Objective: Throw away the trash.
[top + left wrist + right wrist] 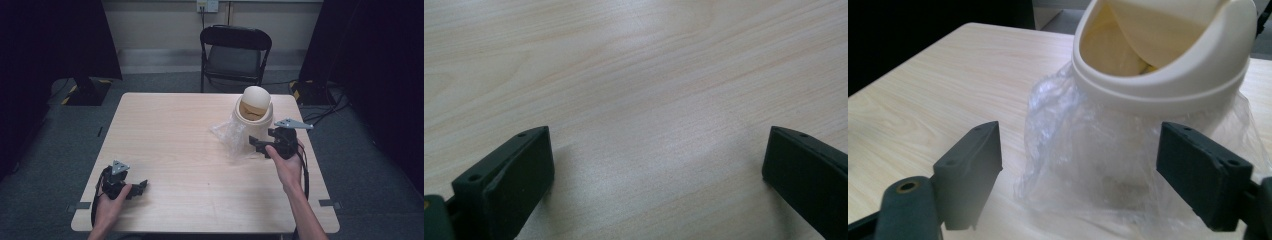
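A small cream bin (255, 107) with a swing lid stands at the table's back right. A clear plastic bag (231, 137) spills from under its rim down onto the wood. My right gripper (257, 145) is just in front of the bag, low over the table, open. In the right gripper view the jaws (1079, 145) stand wide on either side of the bag (1088, 165), not pressing it, with the bin (1168, 65) right behind. My left gripper (139, 187) rests at the near left corner, open, with bare wood between its jaws (659, 150).
The light wooden table (175, 135) has its near edge close to both hands. A black folding chair (235, 50) stands behind the far edge. Cables (325, 107) lie on the floor at the right, and a dark stand base (87, 90) sits at the far left.
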The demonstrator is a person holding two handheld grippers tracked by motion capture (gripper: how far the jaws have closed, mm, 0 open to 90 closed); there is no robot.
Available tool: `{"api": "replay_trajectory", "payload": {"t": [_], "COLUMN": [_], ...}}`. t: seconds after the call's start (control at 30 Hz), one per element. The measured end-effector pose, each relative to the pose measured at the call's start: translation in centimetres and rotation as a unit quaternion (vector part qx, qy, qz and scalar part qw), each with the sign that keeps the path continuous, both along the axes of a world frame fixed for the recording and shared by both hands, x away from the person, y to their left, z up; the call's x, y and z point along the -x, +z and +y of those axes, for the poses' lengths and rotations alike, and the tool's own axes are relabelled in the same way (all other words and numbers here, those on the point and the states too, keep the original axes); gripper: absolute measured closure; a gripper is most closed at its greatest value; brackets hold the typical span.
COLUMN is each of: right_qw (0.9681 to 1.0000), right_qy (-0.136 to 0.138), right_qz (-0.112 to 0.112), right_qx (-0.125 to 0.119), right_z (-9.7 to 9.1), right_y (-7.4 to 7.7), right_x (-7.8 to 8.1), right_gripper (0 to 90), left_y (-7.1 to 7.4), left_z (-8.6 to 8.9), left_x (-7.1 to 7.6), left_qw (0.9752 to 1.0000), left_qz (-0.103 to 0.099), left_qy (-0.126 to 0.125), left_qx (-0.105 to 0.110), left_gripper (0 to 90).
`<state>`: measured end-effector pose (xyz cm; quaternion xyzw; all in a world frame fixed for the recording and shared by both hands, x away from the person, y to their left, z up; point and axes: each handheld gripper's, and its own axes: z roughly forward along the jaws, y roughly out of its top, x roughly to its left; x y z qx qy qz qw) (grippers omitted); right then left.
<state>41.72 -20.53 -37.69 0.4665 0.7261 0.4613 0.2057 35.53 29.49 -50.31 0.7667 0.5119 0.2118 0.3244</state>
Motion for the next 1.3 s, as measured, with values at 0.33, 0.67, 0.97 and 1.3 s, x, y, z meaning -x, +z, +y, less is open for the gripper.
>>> {"api": "replay_trajectory", "payload": {"t": [0.33, 0.67, 0.97, 1.3], "right_qw": [0.9999, 0.9993, 0.9983, 0.9949], "right_qy": [-0.002, 0.015, 0.012, -0.006], "right_qz": [0.007, 0.026, 0.047, 0.089], "right_qx": [0.011, 0.023, 0.033, 0.047], "right_z": [-0.9, -1.4, -2.0, -2.9], "right_y": [-1.8, -4.3, -6.5, -10.3], "right_x": [2.0, 4.5, 6.0, 6.5], "right_gripper": [14.6, 14.7, 14.7, 14.7], "left_y": [0.0, 0.0, 0.0, 0.0], "left_z": [0.0, 0.0, 0.0, 0.0], "left_x": [0.0, 0.0, 0.0, 0.0], "left_qw": [1.0, 1.0, 1.0, 1.0], "left_qz": [0.0, 0.0, 0.0, 0.0], "left_qy": [0.0, 0.002, 0.002, 0.002], "left_qx": [0.0, 0.003, 0.003, 0.004], "left_gripper": [0.0, 0.0, 0.0, 0.0]}}
